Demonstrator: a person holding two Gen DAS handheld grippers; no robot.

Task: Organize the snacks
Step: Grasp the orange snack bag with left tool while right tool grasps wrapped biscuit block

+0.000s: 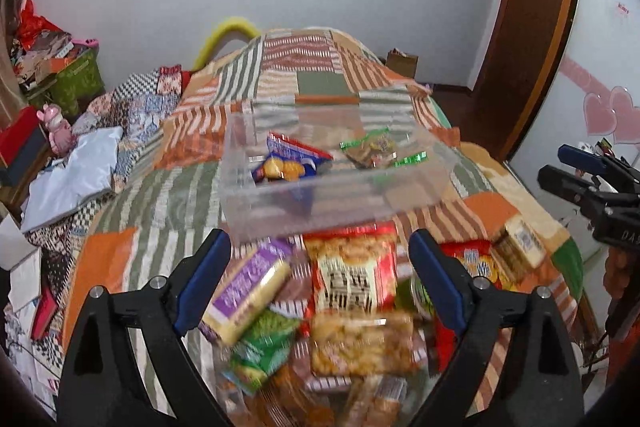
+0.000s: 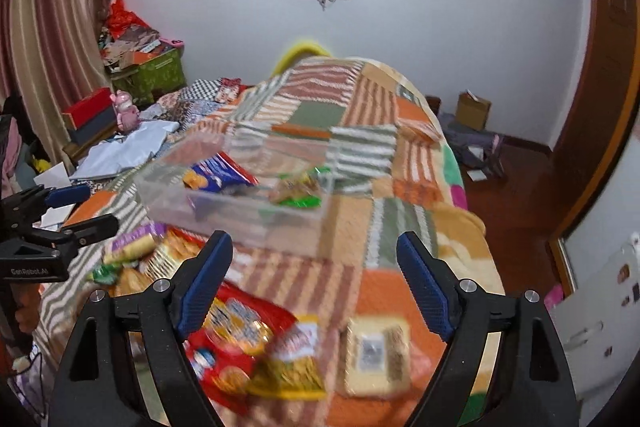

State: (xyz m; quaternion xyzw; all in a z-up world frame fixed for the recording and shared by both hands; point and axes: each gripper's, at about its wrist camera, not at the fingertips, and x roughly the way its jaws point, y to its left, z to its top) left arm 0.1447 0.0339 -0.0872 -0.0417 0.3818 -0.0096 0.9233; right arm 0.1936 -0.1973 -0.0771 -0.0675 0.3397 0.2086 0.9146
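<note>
A clear plastic box (image 1: pixel 436 187) (image 2: pixel 160 203) sits on the bed. It holds a blue biscuit packet (image 1: pixel 286 163) (image 2: pixel 218 177) and a green-edged snack packet (image 1: pixel 376 147) (image 2: pixel 298 191). A pile of loose snack packets (image 1: pixel 352 275) lies in front of the box. My left gripper (image 1: pixel 320 255) is open and empty above that pile. My right gripper (image 2: pixel 314 259) is open and empty above a red biscuit packet (image 2: pixel 236 331), a yellow packet (image 2: pixel 292 359) and a pale cracker pack (image 2: pixel 376 355).
The patchwork bedspread (image 1: pixel 312 67) (image 2: pixel 400 163) covers the bed. Clothes and boxes (image 1: pixel 64 147) clutter the left side. A brown door (image 1: pixel 524 27) stands at the right. Floor clutter and a cardboard box (image 2: pixel 474 111) lie beyond the bed's right edge.
</note>
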